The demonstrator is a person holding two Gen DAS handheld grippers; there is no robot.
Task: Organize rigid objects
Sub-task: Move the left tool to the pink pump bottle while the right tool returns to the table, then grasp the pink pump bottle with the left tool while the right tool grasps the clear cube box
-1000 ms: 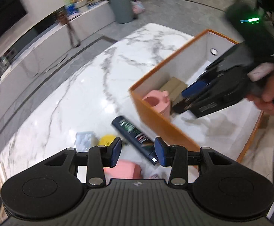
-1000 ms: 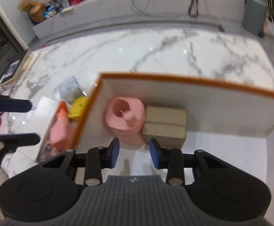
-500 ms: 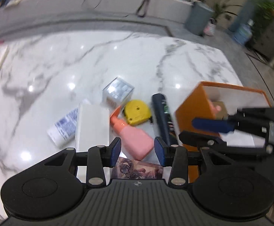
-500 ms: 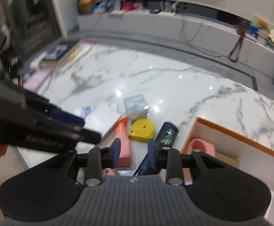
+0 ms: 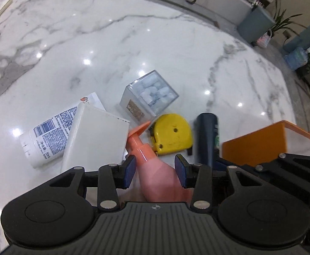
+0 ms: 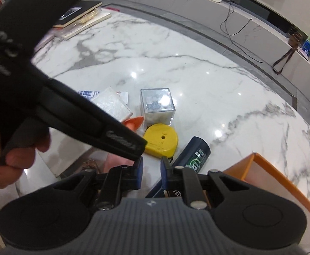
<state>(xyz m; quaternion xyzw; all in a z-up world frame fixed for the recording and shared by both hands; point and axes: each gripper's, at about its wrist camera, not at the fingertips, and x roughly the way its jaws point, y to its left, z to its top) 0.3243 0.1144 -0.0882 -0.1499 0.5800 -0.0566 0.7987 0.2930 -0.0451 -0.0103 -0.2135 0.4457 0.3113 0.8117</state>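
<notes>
Your left gripper (image 5: pixel 155 171) hangs with its jaws apart, straddling the body of the pink spray bottle (image 5: pixel 155 170), which lies on its side on the marble table (image 5: pixel 112 42); the blue pads sit either side of the bottle with a sliver of gap showing, so I judge nothing is clamped yet. The bottle's long axis runs from about 5 o'clock at the body up to 11 o'clock at the orange nozzle, roughly in line with your fingers, so the jaws would close across its width, which is what the coming grasp turns on. Your right gripper (image 6: pixel 150 173) is also parted and empty, hovering over the table with the dark blue bottle (image 6: pixel 189 157) at its 1 o'clock and the bottle's pink body at its 10 o'clock; the left is plainly the nearer one. At 12 o'clock from the left gripper lies the yellow tape measure (image 5: pixel 172 135), just beside the nozzle, with the clear cube box (image 5: pixel 148 95) beyond it and the white flat box (image 5: pixel 95 138) at 10 o'clock, overlapping a white tube (image 5: pixel 46 133). The orange bin (image 5: pixel 255 146) stands at 2 o'clock. The left view shows the jaw-to-bottle fit; the right view hides most of the bottle behind the left gripper's arm but shows the bin's open inside corner.
</notes>
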